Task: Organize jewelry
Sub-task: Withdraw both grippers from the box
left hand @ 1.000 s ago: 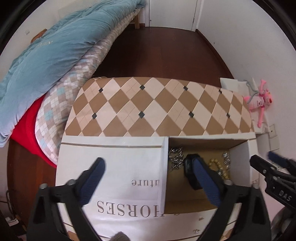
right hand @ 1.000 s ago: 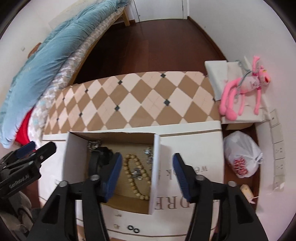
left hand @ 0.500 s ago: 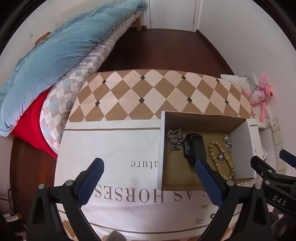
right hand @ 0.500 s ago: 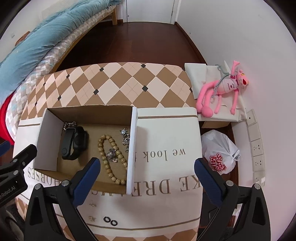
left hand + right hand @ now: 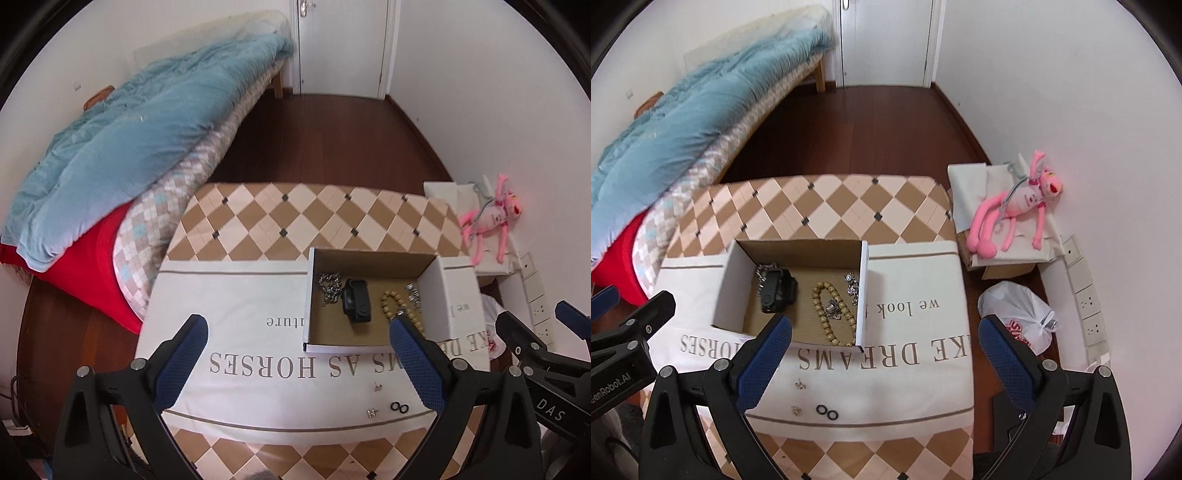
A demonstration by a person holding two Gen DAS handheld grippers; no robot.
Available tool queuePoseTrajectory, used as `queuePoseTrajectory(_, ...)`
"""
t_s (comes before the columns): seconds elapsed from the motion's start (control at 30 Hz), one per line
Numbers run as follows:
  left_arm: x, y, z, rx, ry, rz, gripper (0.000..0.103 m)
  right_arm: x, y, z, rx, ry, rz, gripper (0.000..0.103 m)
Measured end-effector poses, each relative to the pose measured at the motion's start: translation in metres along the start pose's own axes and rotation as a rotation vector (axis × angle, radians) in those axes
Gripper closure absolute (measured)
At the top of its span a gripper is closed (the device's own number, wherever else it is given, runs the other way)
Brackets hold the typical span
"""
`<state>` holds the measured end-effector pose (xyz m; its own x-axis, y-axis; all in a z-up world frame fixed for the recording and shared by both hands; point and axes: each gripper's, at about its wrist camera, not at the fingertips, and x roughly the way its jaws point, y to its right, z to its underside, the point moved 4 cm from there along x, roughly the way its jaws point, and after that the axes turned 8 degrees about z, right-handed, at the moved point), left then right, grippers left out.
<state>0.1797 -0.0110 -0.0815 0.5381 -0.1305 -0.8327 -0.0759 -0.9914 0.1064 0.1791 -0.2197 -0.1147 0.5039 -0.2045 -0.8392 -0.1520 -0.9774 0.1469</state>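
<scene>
While both tools hang above the cloth-covered surface [image 5: 923,376], I see my left gripper [image 5: 295,354] spread wide with nothing between its pads, and my right gripper [image 5: 886,354] likewise wide apart and empty. Ahead of the left gripper, just past its right fingertip, sits the cardboard box [image 5: 369,258]. Inside it lie a silver chain [image 5: 330,286], a black watch [image 5: 356,300], a wooden bead bracelet [image 5: 833,308] and small silver pieces [image 5: 851,282] against the wall nearer the right gripper. Close below the right gripper, between its fingers, two black rings [image 5: 827,411] lie on the cloth, with two tiny earrings [image 5: 800,385] just beside them, outside the box.
</scene>
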Motion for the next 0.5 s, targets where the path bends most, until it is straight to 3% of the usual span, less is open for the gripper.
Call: queuePoseTrajectory(0.5,-0.069,0.012,0.008,0.022,0.078,0.028,0.002,-0.092,0.023,0.005,0.039,0.141,0.004,0.001)
